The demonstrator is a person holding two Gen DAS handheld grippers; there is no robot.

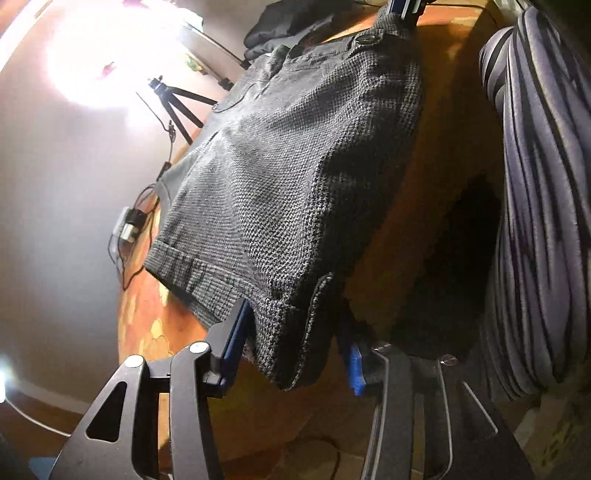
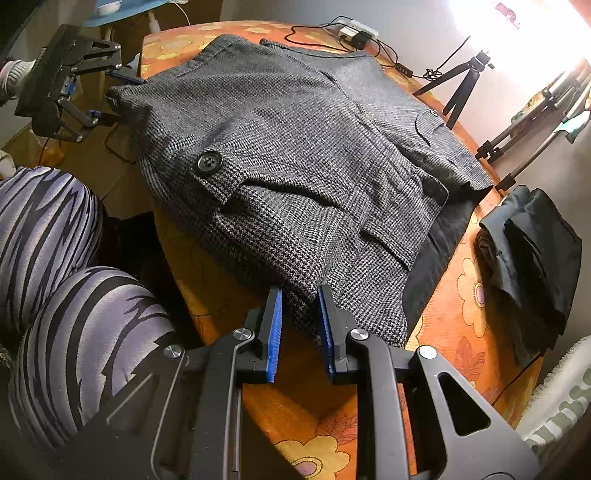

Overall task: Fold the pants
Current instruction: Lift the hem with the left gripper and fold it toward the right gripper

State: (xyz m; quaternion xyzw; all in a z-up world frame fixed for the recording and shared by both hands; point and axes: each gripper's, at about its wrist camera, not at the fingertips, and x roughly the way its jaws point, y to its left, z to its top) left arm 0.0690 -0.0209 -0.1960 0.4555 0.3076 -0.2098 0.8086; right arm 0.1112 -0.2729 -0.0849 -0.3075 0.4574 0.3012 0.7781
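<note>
Grey houndstooth pants (image 2: 295,147) lie folded on an orange flowered tablecloth (image 2: 461,314), also seen in the left wrist view (image 1: 295,166). My left gripper (image 1: 295,332) has its jaws apart around the cuffed hem corner (image 1: 291,332), which hangs between the blue pads; it also shows in the right wrist view (image 2: 107,96) at the far corner. My right gripper (image 2: 300,314) has its jaws slightly apart around the waistband corner (image 2: 306,302) near a black button (image 2: 209,162). The right gripper's tip shows in the left wrist view (image 1: 404,11).
A dark folded garment (image 2: 532,251) lies on the table at the right. Tripods (image 2: 461,85) and a cable with a power adapter (image 2: 354,35) stand beyond the table. The person's striped legs (image 2: 55,258) are at the table edge.
</note>
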